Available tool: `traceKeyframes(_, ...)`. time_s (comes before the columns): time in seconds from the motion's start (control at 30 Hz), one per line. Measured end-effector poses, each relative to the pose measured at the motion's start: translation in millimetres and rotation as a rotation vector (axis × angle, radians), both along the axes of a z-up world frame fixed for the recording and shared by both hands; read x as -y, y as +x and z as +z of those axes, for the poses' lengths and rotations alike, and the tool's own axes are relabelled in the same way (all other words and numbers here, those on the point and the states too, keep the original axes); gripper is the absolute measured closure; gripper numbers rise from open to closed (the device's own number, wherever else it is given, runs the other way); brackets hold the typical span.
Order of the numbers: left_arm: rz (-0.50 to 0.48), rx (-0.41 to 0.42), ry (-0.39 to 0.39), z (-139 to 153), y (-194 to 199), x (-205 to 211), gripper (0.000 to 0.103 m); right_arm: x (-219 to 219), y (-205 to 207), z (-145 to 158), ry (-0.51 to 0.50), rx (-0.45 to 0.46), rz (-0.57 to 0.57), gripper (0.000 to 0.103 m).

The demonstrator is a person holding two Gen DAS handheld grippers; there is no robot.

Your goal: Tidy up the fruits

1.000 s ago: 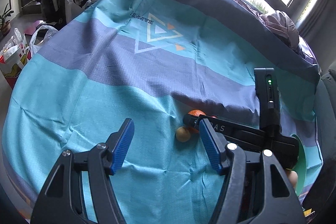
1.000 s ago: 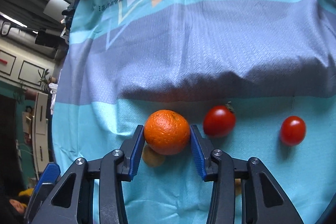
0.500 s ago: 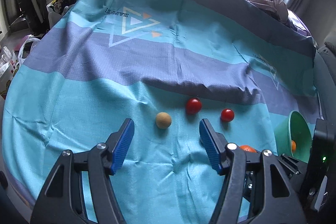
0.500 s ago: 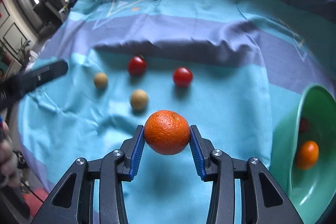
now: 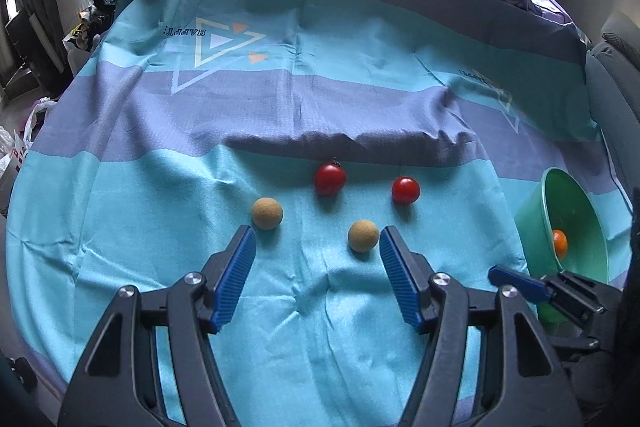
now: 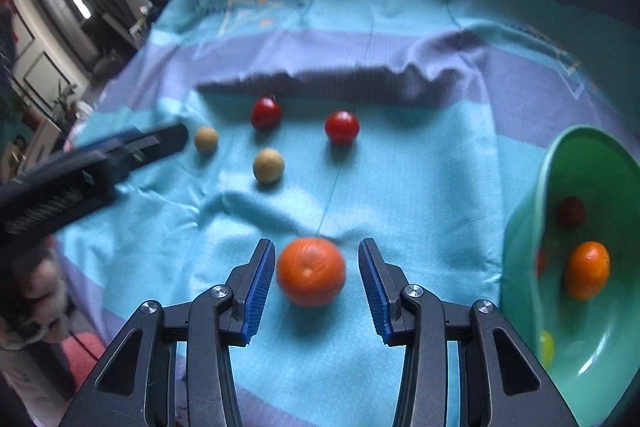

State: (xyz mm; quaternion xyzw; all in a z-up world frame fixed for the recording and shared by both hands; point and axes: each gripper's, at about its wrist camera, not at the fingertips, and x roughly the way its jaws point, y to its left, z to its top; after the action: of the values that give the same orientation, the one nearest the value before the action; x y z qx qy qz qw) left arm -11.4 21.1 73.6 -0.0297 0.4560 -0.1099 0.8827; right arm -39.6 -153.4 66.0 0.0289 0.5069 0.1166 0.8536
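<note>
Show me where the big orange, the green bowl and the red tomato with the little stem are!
big orange (image 6: 311, 271), right wrist view, middle of its peel.
green bowl (image 6: 532, 227), right wrist view, its left outer wall.
red tomato with the little stem (image 5: 329, 179), left wrist view, middle of its skin.

Both fisheye views look steeply down along their own blue-padded fingers at the striped cloth (image 5: 320, 307). They share two tomatoes (image 5: 330, 179), two tan balls (image 5: 267, 213) and the green bowl (image 6: 532, 227), nearer in the right view.

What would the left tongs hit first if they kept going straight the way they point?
Probably the bare turquoise cloth, between the farther tan fruit and the nearer tan fruit, which might get brushed.
</note>
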Motion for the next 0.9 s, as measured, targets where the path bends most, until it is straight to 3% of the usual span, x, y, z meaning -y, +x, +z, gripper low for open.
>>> traceKeyframes(0.17, -0.057, -0.02, 0.025, -4.8, -6.9, 14.1, 0.039, 21.3, -7.1, 24.3, 0.086, 0.088, -0.1, 0.058)
traceKeyframes(0.37, -0.181, -0.088, 0.001, -24.1, -20.3, 41.8, 0.04, 46.0, -0.4, 15.3, 0.359, -0.013, -0.16, 0.058)
traceKeyframes(0.57, -0.242, -0.141, 0.052, -44.1, -28.1, 68.5, 0.042, 24.9, 5.0, -5.2, 0.309, -0.095, -0.152, 0.058)
traceKeyframes(0.7, -0.286, -0.16, 0.023, -49.5, -31.8, 79.0, 0.041, 25.5, 10.7, -21.1, 0.28, -0.142, -0.181, 0.058)
traceKeyframes(0.9, -0.264, -0.168, 0.011, -52.5, -32.3, 84.1, 0.045, 31.3, 16.9, -38.4, 0.305, -0.204, -0.187, 0.058)
